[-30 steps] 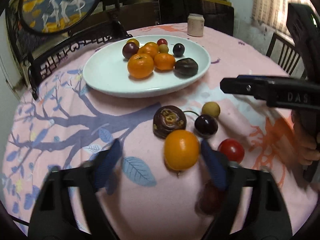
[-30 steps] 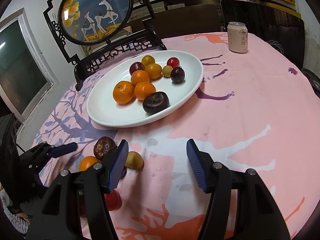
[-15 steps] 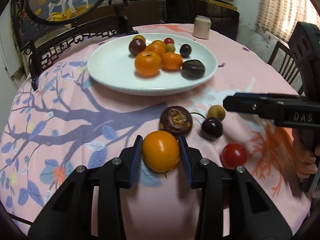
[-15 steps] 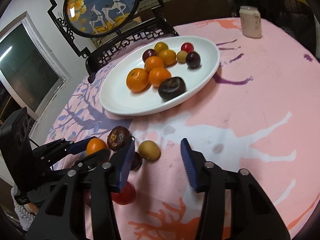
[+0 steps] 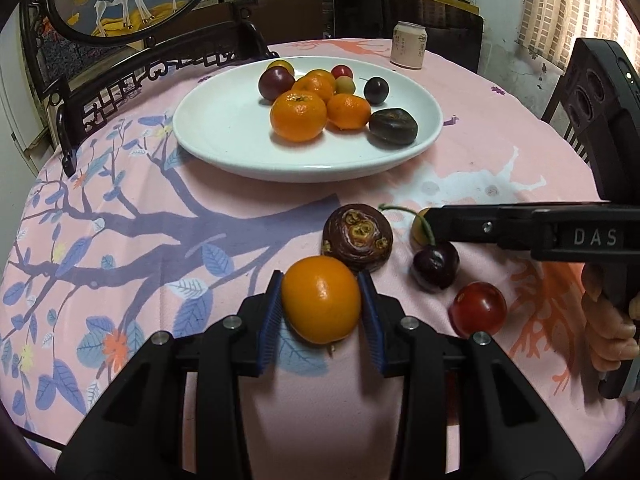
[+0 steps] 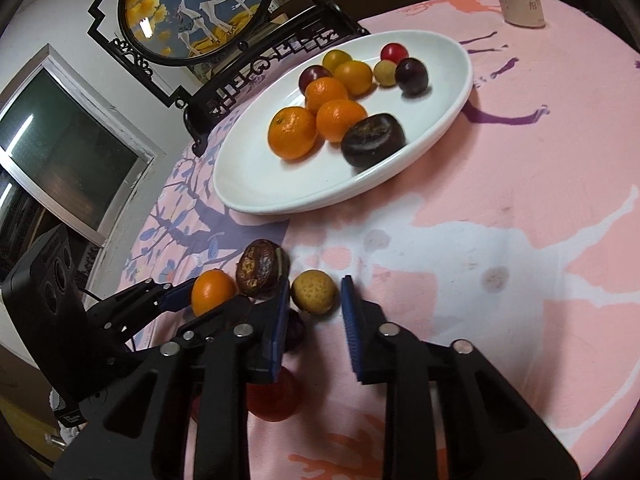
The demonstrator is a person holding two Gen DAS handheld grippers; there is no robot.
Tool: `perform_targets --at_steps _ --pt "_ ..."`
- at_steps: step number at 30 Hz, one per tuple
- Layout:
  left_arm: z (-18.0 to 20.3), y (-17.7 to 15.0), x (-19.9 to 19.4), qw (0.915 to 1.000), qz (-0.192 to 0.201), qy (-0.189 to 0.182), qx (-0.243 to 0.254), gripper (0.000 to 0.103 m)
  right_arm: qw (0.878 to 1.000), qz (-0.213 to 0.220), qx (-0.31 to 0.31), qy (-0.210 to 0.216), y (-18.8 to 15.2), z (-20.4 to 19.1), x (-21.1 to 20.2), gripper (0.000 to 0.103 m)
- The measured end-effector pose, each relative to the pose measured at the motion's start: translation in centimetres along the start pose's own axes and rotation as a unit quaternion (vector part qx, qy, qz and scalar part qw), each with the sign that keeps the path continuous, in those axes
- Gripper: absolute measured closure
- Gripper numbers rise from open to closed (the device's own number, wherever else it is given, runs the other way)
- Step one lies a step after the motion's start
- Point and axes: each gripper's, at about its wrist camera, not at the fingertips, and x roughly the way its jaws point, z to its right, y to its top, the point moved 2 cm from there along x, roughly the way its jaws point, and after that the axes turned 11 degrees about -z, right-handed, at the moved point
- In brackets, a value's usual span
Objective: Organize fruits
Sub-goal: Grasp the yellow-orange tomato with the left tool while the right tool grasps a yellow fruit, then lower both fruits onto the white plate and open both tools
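Observation:
My left gripper (image 5: pixel 320 300) is shut on an orange mandarin (image 5: pixel 320 304) that rests on the pink tablecloth. My right gripper (image 6: pixel 315 300) is shut on a small yellow fruit (image 6: pixel 314 291) just to its right. In the left wrist view that gripper (image 5: pixel 440 222) comes in from the right, and its finger covers most of the yellow fruit (image 5: pixel 417 234). A white plate (image 5: pixel 224 152) behind them holds several mandarins, plums and a dark brown fruit. A brown fruit (image 5: pixel 357 237), a dark cherry (image 5: pixel 435 266) and a red tomato (image 5: pixel 478 309) lie loose beside the grippers.
A drink can (image 5: pixel 408 45) stands at the far edge of the round table. A black carved stand with a round deer picture (image 6: pixel 196 8) rises behind the plate. A dark chair back (image 5: pixel 568 112) shows at the right. A person's hand (image 5: pixel 612 332) holds the right gripper.
The left jaws closed onto the mandarin. The right gripper tilted down toward the yellow fruit, and its jaws narrowed around it.

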Motion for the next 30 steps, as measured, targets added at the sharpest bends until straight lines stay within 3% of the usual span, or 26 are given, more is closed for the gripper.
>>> perform_targets --at_steps 7,12,17,22,23,24,25,30 --pt "0.1 0.0 -0.3 1.0000 0.009 0.004 0.002 0.066 1.000 0.015 -0.006 -0.016 -0.1 -0.1 -0.5 0.080" --pt "-0.5 0.8 -3.0 0.9985 0.051 0.005 -0.017 0.066 0.998 0.059 -0.010 -0.015 -0.2 -0.1 -3.1 0.080" --pt "-1.6 4.3 -3.6 0.9975 0.063 0.016 -0.029 0.066 0.996 0.088 -0.001 -0.019 2.4 -0.1 -4.4 0.080" --pt "-3.3 8.1 -1.1 0.9959 0.051 0.031 -0.067 0.066 0.997 0.075 -0.010 -0.026 5.9 -1.1 -2.8 0.079" --pt "-3.7 8.5 -0.7 0.9953 0.051 0.021 -0.079 0.062 0.997 0.076 -0.012 -0.026 6.4 -1.2 -2.4 0.075" --pt "-4.1 8.6 -0.5 0.9946 0.052 0.014 -0.089 0.056 0.997 0.077 -0.013 -0.026 6.6 -1.3 -1.9 0.060" --pt "-4.5 8.5 -0.4 0.9936 0.056 0.009 -0.098 0.045 0.996 0.080 -0.011 -0.029 6.6 -1.1 -1.7 0.056" --pt "-4.5 7.3 -1.0 0.9947 0.057 0.008 -0.084 0.044 0.996 0.086 -0.003 -0.034 5.7 0.2 -2.1 0.055"
